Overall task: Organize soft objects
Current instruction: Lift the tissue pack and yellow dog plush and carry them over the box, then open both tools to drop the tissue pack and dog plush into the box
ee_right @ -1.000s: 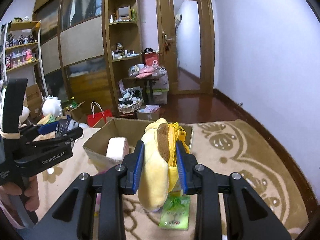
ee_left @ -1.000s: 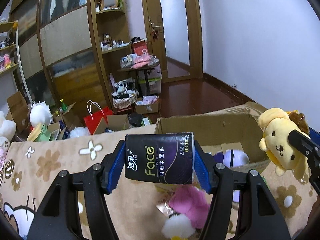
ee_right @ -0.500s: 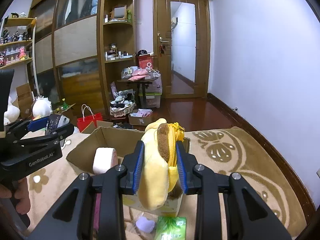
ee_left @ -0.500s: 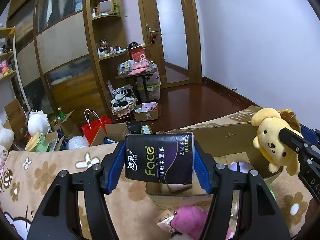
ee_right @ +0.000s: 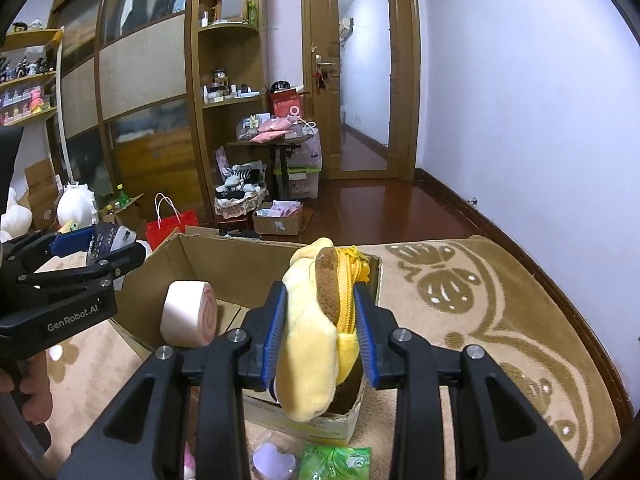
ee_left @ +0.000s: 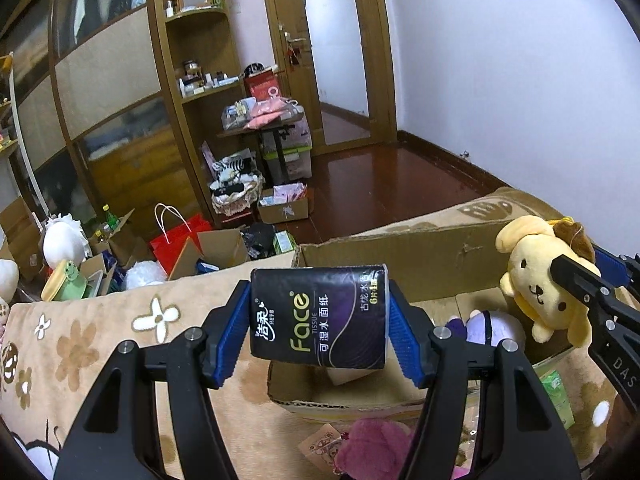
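My left gripper (ee_left: 320,320) clamps the black tissue pack (ee_left: 319,316) at frame centre, above the cardboard box (ee_left: 404,268). My right gripper (ee_right: 320,336) squeezes the yellow plush dog (ee_right: 312,344), low centre.

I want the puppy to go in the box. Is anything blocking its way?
Nothing visible blocks it. The right tool holds the yellow puppy just above the open cardboard box. A pink roll sits inside, off to the left.

R gripper (ee_right: 320,330) squeezes a yellow dog toy (ee_right: 316,332) over the box (ee_right: 224,258). Pink roll (ee_right: 189,315) sits inside. L gripper (ee_right: 94,250) w/ dark pack (ee_right: 105,238) is at left.
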